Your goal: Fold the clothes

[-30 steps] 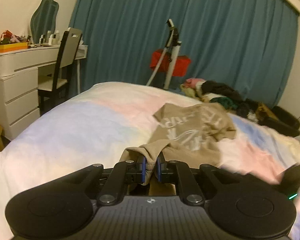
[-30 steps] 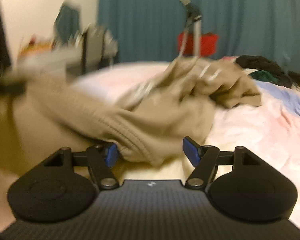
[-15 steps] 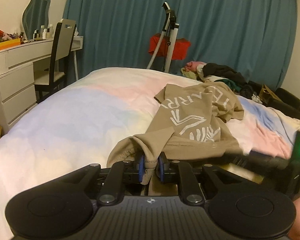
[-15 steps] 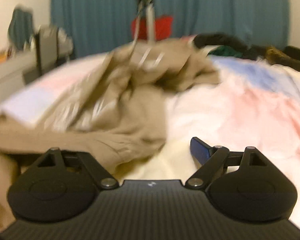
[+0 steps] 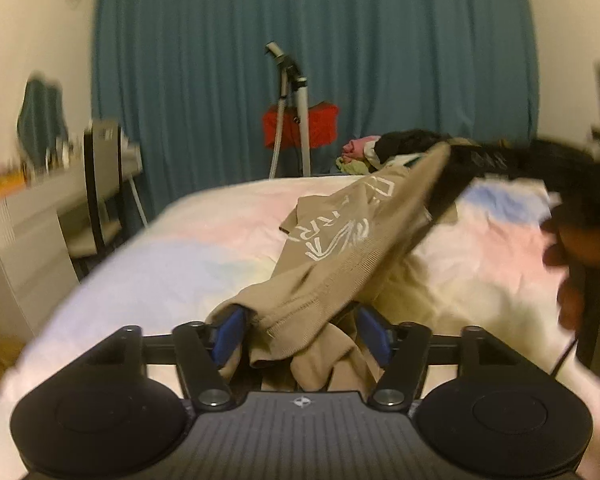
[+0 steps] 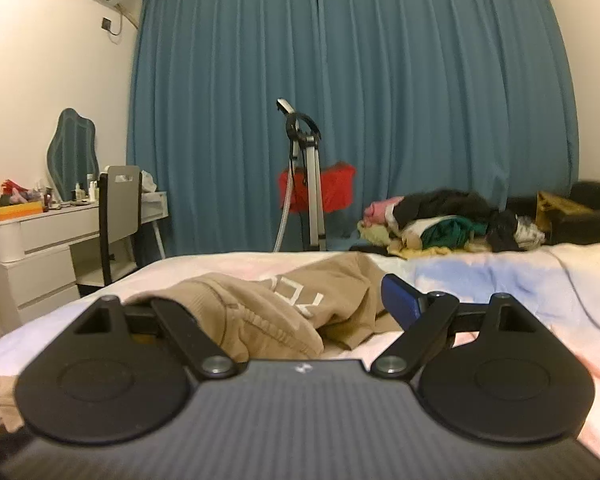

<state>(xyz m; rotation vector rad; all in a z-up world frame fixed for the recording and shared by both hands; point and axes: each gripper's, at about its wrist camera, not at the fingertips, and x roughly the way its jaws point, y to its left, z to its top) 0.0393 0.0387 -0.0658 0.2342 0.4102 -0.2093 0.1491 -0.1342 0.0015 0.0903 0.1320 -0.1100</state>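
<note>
A tan garment with white lettering (image 5: 340, 248) lies crumpled on the pastel bedspread (image 5: 148, 280). My left gripper (image 5: 300, 330) is open, its blue pads apart, with a fold of the tan cloth draped loosely between them. My right gripper (image 6: 320, 312) is open too; the tan garment (image 6: 268, 308) lies between its fingers and covers the left one. The right gripper also shows in the left wrist view (image 5: 572, 184) as a dark blurred shape at the right, over the garment's far end.
A pile of mixed clothes (image 6: 448, 220) lies at the far right of the bed. A white dresser (image 6: 28, 256) and a chair (image 6: 120, 216) stand at the left. A garment steamer (image 6: 308, 184) and a red bag (image 6: 320, 188) stand before the blue curtain.
My left gripper has opened and let go of the tan cloth it pinched. The garment has been stretched out and moved. My right gripper has swung round and stays open.
</note>
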